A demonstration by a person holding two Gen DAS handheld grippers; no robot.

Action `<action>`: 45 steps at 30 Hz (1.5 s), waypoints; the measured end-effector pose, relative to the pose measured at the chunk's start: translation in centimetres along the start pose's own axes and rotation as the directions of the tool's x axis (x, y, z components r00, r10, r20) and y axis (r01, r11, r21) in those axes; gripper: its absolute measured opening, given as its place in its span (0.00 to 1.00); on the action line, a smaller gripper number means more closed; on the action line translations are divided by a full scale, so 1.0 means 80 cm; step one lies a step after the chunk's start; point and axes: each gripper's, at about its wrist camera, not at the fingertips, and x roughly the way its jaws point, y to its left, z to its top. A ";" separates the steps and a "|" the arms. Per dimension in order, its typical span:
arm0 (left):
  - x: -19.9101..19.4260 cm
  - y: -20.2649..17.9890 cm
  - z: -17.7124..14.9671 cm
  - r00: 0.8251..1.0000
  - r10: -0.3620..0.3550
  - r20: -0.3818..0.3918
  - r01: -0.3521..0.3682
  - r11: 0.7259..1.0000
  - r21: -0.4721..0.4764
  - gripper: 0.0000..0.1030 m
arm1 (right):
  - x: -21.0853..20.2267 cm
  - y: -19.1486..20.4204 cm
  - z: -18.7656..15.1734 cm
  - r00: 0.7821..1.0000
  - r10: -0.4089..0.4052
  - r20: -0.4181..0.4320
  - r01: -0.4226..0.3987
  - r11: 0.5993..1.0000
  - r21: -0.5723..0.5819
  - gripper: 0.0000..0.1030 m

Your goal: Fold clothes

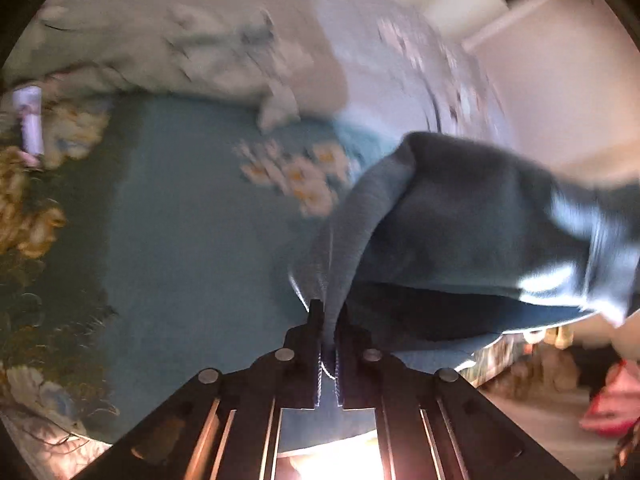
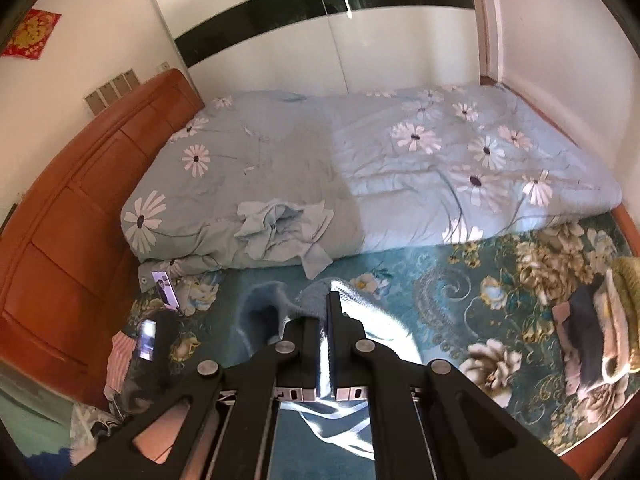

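A grey-blue knitted garment (image 1: pixel 460 224) hangs in the air above the teal flowered bedspread (image 1: pixel 188 216). My left gripper (image 1: pixel 329 320) is shut on an edge of it, and the cloth stretches away to the right. My right gripper (image 2: pixel 328 312) is shut on another edge of the same garment (image 2: pixel 360 320), which drapes down under the fingers. The left wrist view is blurred by motion.
A light blue quilt with white daisies (image 2: pixel 400 168) covers the far half of the bed, with a crumpled pale blue garment (image 2: pixel 280 224) on its near edge. A pile of folded clothes (image 2: pixel 600 328) lies at the right. A wooden headboard (image 2: pixel 80 208) stands on the left.
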 end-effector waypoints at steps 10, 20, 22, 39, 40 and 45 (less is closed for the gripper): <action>-0.228 -0.047 0.018 0.885 0.161 0.436 -0.200 0.979 0.044 0.03 | -0.062 -0.054 0.053 0.993 -0.004 0.120 0.009 0.999 -0.042 0.02; -0.270 -0.030 -0.101 0.872 0.218 0.439 -0.271 0.961 0.061 0.03 | -0.130 -0.069 -0.005 0.981 0.119 0.152 -0.107 0.991 -0.085 0.02; -0.265 -0.019 -0.133 0.888 0.220 0.405 -0.260 0.965 0.044 0.03 | -0.134 -0.081 -0.028 0.982 0.148 0.117 -0.142 0.988 -0.061 0.02; -0.012 0.170 -0.001 0.942 0.335 0.022 -0.325 0.927 -0.186 0.04 | 0.269 -0.094 0.004 0.928 0.063 -0.367 -0.058 0.998 0.025 0.02; 0.016 0.189 0.010 0.945 0.327 -0.015 -0.322 0.922 -0.213 0.04 | 0.310 -0.100 -0.003 0.911 0.055 -0.409 -0.042 0.998 0.040 0.02; 0.140 0.212 0.029 0.965 0.221 -0.144 -0.245 0.953 -0.176 0.04 | 0.457 -0.116 -0.029 0.844 -0.032 -0.535 0.053 0.998 0.024 0.02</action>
